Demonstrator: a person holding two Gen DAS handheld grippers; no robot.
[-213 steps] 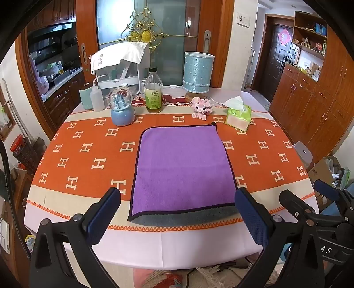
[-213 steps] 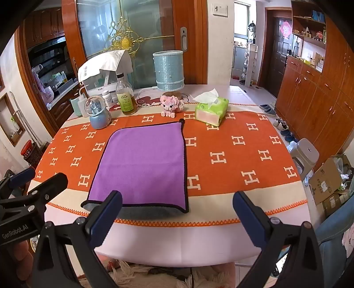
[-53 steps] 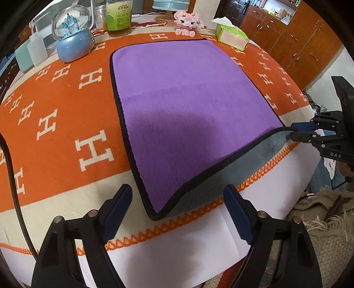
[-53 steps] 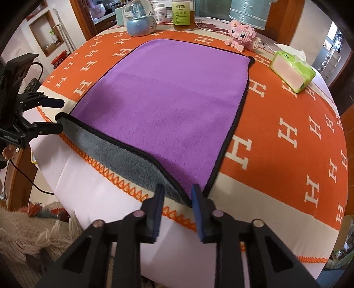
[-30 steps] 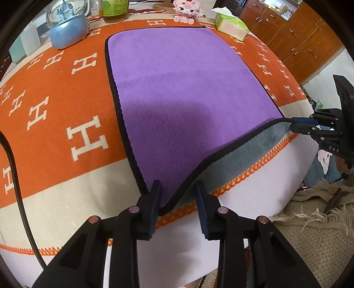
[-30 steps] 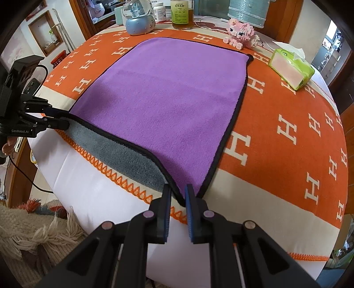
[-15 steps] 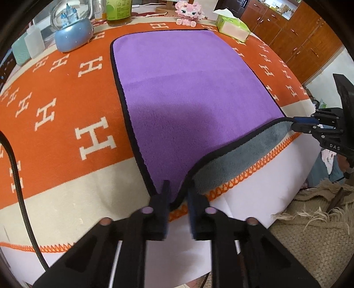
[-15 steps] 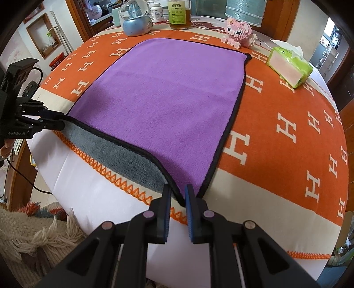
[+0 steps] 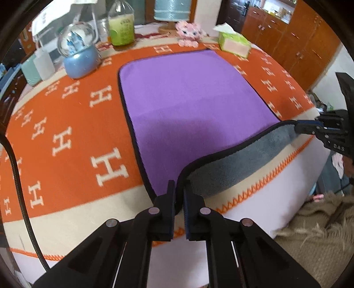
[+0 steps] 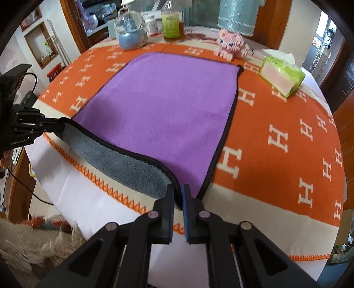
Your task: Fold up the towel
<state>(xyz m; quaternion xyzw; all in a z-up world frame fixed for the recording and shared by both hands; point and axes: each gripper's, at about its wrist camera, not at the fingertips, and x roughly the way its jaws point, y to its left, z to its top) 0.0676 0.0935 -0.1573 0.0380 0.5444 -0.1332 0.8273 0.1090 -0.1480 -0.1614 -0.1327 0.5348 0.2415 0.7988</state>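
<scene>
A purple towel [image 9: 188, 99] with a black hem and a grey underside lies flat on the orange tablecloth; it also shows in the right wrist view [image 10: 168, 104]. My left gripper [image 9: 179, 190] is shut on its near left corner. My right gripper [image 10: 177, 192] is shut on its near right corner. The near edge is lifted off the table between them, and the grey underside [image 10: 119, 164] sags and faces me. Each gripper shows in the other's view: the right gripper [image 9: 309, 128] and the left gripper [image 10: 53, 126].
Along the table's far edge stand a blue snow globe [image 9: 78, 53], a bottle of yellow liquid [image 9: 121, 24], a pale blue lamp base [image 9: 171, 11], a pink block toy [image 9: 188, 33] and a green tissue pack [image 10: 281, 75]. A fringed rug [image 9: 320, 221] lies on the floor.
My left gripper has closed on the towel's corner, after the right one. Both have since lifted the near edge, showing more grey underside.
</scene>
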